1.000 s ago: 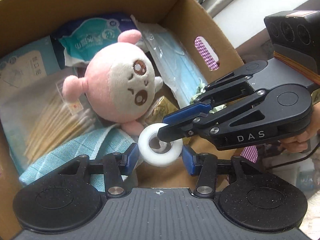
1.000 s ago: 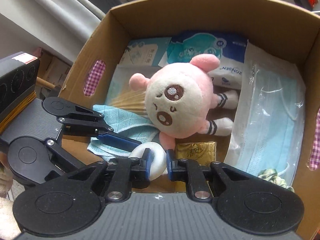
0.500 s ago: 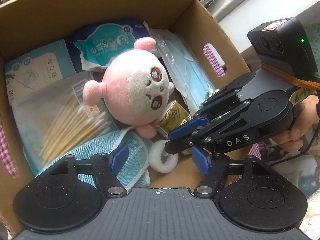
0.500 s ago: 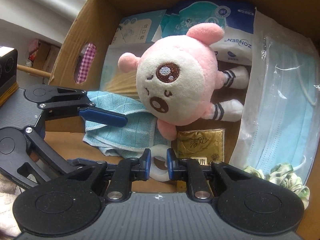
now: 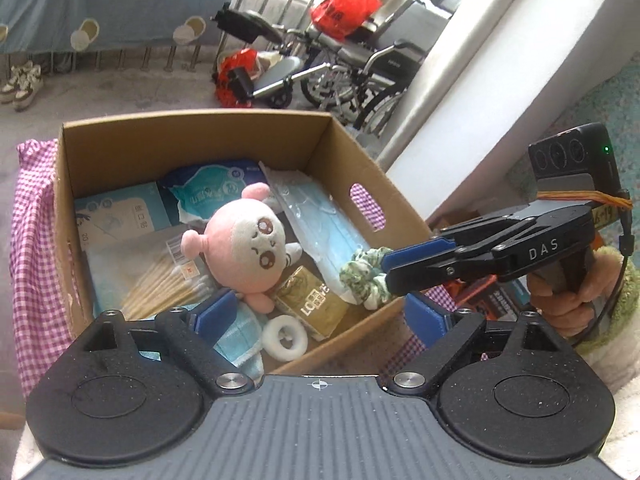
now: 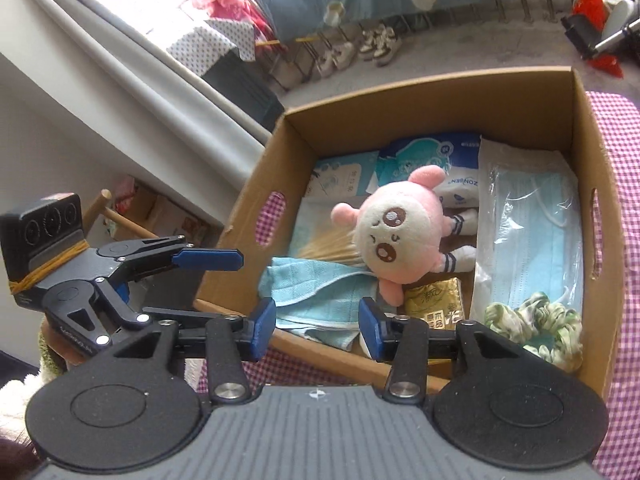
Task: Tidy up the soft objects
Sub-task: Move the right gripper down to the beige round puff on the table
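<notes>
White tape roll lies flat on the cardboard box floor, near front wall, free of both grippers. Touching or just beside it: gold tissue pack on one side, light blue towel on the other.

Pink plush toy lies mid-box, face up, partly over the bag of cotton swabs. Bagged blue face masks run along the right wall. Green-white scrunchie sits in the front right corner, on the mask bag's end. Back row: pale blue mask box, blue wipes pack.

Left gripper: above the box's front edge, jaws wide and opening, nothing between the pads. Right gripper: also over the front edge, jaws at moderate width and opening, nothing clamped; towel shows through the gap below. In the left wrist view its tips overlap the scrunchie; contact can't be told. A hand grips its handle, green sleeve cuff visible.

Box sits on a purple-white checked cloth. Beyond: wheelchair, red bags, sneakers, blue sheet with dots.
</notes>
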{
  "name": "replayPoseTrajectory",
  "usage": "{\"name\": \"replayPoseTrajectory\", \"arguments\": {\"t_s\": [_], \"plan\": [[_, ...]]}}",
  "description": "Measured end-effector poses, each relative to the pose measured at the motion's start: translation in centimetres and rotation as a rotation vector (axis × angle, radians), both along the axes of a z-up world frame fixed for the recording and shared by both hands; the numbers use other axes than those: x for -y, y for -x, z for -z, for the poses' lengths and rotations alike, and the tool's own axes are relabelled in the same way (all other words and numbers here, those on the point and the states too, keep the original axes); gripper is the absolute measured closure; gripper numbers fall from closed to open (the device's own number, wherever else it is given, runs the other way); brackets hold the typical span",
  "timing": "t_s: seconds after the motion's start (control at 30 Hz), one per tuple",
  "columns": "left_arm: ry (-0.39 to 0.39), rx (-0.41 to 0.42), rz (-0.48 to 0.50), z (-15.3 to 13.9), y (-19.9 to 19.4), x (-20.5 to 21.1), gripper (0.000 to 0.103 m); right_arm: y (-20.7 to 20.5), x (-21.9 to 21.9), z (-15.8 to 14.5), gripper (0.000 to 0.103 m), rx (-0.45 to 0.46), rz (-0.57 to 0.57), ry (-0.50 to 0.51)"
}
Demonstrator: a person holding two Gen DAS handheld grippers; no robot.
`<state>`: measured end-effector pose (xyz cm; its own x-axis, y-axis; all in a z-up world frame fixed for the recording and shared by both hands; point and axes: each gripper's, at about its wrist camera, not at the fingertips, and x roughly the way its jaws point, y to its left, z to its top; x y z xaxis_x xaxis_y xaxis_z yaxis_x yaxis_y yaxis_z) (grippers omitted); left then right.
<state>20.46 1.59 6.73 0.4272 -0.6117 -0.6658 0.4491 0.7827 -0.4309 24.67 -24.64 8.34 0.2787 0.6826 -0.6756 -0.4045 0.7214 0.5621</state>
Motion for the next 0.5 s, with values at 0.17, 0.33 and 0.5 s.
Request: {"name": "replayPoseTrajectory", "arguments": {"t_s": [0.17,0.33,0.5], "plan": [[-0.041,0.121,-0.007,-1.2,5.7,0.7,0.005,6.3,2.7,-0.9,0.055,0.078,0.078,-0.125],[-0.057,0.123,0.029,0.0,9.5,2.6,0.004,12.2,6.0,0.7,0.054,0.093,0.189,-0.224],[-0.162,0.138,0.087,3.2,11.0,6.8,0.005,16.8,8.4,4.0,0.054,0.06,0.313,-0.273]]}}
